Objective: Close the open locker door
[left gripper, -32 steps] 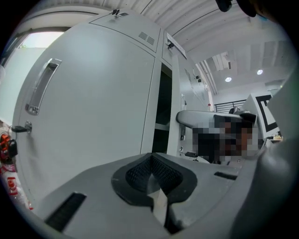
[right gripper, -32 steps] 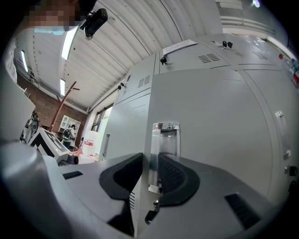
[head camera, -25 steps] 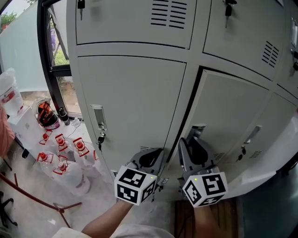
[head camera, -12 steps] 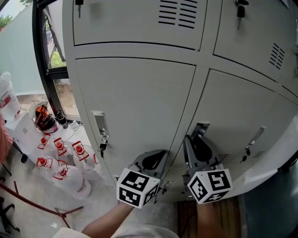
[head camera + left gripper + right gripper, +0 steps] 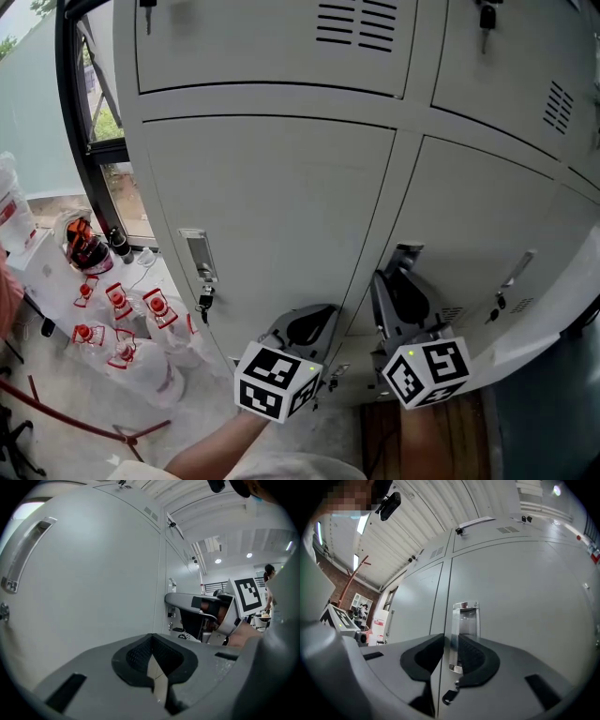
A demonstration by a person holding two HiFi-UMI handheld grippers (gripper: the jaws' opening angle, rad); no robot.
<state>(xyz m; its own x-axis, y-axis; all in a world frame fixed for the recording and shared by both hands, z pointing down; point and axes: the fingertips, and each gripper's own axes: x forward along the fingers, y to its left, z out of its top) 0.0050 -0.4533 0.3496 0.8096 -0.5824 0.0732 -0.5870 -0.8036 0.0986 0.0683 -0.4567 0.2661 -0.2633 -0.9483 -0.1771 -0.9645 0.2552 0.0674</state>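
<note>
Pointing at the locker door (image 5: 525,602), right hand-held gripper (image 5: 451,648) — jaws half-apart, just narrowing — frames its handle (image 5: 464,620), ungripped

Pale grey locker door (image 5: 478,225)

Two grippers (image 5: 320,313) (image 5: 401,272), three lower locker doors (image 5: 281,206), three door handles (image 5: 193,255), at least five red-capped bottles (image 5: 119,298).

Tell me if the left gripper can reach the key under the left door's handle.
Likely yes: the key hangs exposed left of the left gripper, only bare door between them.
</note>
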